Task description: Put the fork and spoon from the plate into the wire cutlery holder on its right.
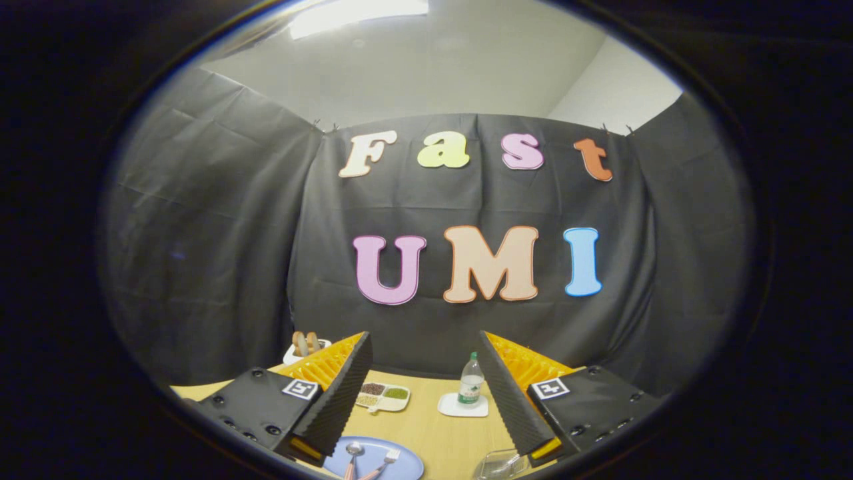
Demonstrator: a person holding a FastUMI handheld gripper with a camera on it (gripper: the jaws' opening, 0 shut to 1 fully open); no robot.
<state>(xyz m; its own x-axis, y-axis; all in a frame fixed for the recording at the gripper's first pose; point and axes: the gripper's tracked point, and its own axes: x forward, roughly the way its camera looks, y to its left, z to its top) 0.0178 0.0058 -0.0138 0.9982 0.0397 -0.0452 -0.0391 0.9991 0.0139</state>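
**Open gripper raised over the table, cutlery on the plate**

The jaws stand wide apart with nothing between them but open air and the far side of the table. The gripper [424,373] is held up above the wooden table [426,427], its two fingers reaching forward over the near part of the tabletop and touching nothing.

Taking the plate [408,467] as the landmark: it is a blue round plate lying on the table nearest the camera, below the gap between the fingers and closer to the left finger. On the plate lie the spoon [352,455] and the fork [385,461], side by side, the spoon to the left of the fork, both with their heads pointing away toward the far side of the table and their handles running off toward the camera. Their handles look reddish or pinkish.

Just to the right of the plate, under the right finger, sits the cutlery holder [501,465]; it is partly cut off and blurred, so its wires and contents cannot be made out clearly.

Beyond the plate, further across the table, is a small divided tray [383,397] with dark, pale and green fillings in its compartments. To the right of that tray stands an upright bottle [470,380] with a green cap on a white square coaster [460,407]. Far beyond the plate to the left, at the back edge of the table, a white dish [293,355] holds brownish items that are partly hidden by the left finger.
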